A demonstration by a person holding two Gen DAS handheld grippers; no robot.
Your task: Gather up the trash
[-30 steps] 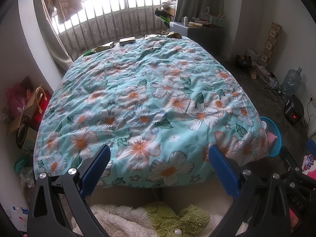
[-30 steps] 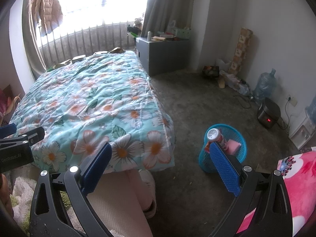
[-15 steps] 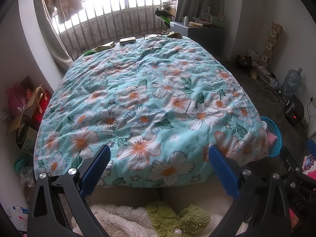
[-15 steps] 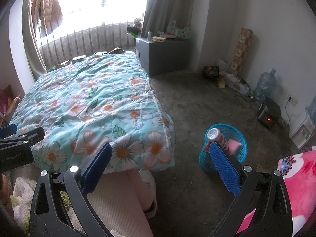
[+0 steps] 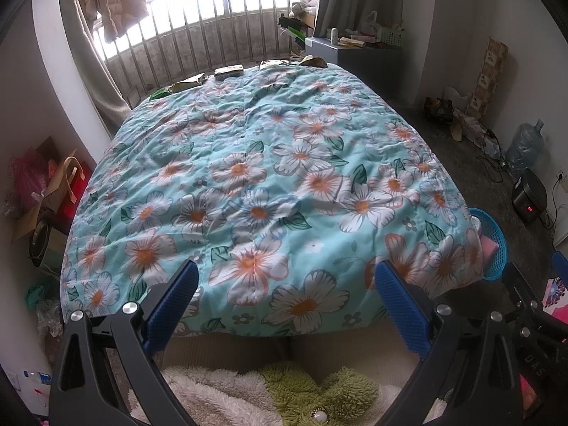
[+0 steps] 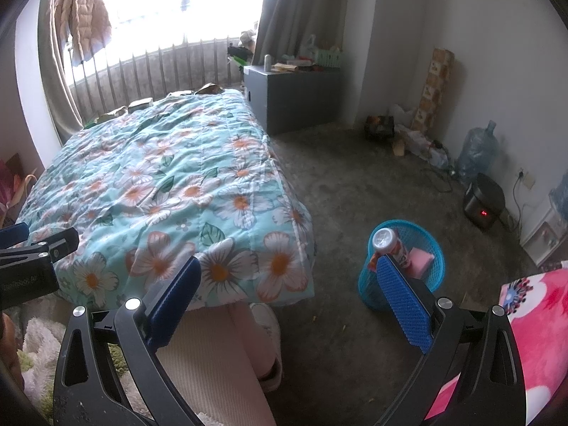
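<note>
Nearest, the left gripper hangs over the near edge of the bed with its blue fingers spread wide and nothing between them. The right gripper is likewise spread wide and empty, held above the person's pale trouser leg and white shoe. A fluffy green and white garment lies just below the left gripper.

Just beyond, the flowered quilt covers the bed. On the floor beside the bed's near right corner stands a blue mesh bin. In it a can leans with its long axis tilted, silver top pointing up and to the left, next to a pink item.

At the far edge of the quilt, along the railing, lie several wrappers in a row from left to right; their long sides run along the bed's far edge. Farther right stand a grey cabinet and a water jug.
</note>
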